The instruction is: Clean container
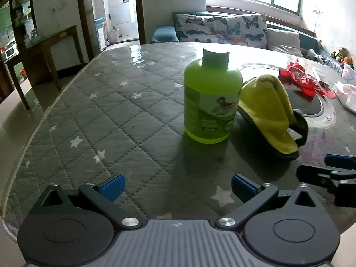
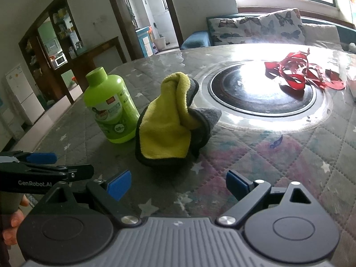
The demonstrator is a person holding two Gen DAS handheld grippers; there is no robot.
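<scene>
The left gripper hangs low over the table with its blue-padded fingers spread wide and nothing between them. The right gripper is spread just as wide and also empty, held beside the left one, whose black linkage reaches into the right wrist view from the left edge.

Taking the green bottle as the landmark: it stands upright with its cap on, directly ahead of the left gripper and well apart from both tools. Just beside it, on the side nearer the right gripper, a yellow and grey cloth sits crumpled in a heap, touching or nearly touching the bottle's base. Beyond the cloth, farther from the bottle, a round black inset lies in the tabletop under a glossy clear cover. Red scraps lie on the inset's far edge. Behind the bottle, past the table's end, a sofa carries a butterfly-print cushion.
</scene>
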